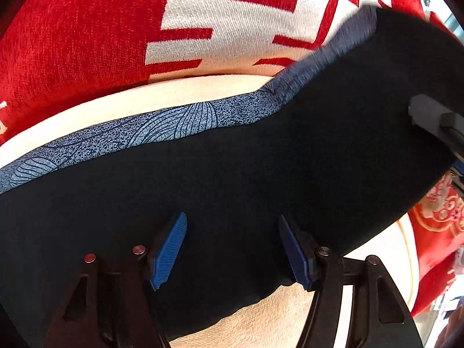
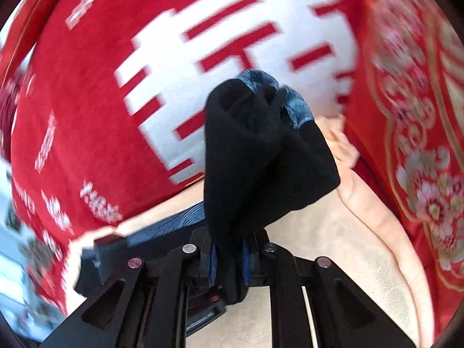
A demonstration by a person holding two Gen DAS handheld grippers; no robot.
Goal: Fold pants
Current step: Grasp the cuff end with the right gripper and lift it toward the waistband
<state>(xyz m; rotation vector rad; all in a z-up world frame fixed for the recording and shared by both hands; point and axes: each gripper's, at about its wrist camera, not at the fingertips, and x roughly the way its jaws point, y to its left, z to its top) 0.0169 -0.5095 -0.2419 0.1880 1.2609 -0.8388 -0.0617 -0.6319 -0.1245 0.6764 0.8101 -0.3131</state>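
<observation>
The pants (image 1: 261, 159) are black with a blue patterned band (image 1: 162, 127) along one edge. They lie across a cream surface in the left wrist view. My left gripper (image 1: 232, 249) is open, its blue pads (image 1: 169, 250) spread just above the black cloth. My right gripper (image 2: 229, 261) is shut on a bunched end of the pants (image 2: 261, 156), which stands up from between the jaws with the blue band (image 2: 295, 107) at its top. The right gripper also shows at the right edge of the left wrist view (image 1: 435, 119), lifting that end.
A red cushion with a white block pattern (image 1: 87, 34) stands behind the pants, also in the right wrist view (image 2: 87, 101). A red and gold embroidered cushion (image 2: 420, 145) is at the right. The cream cover (image 2: 348, 246) lies underneath.
</observation>
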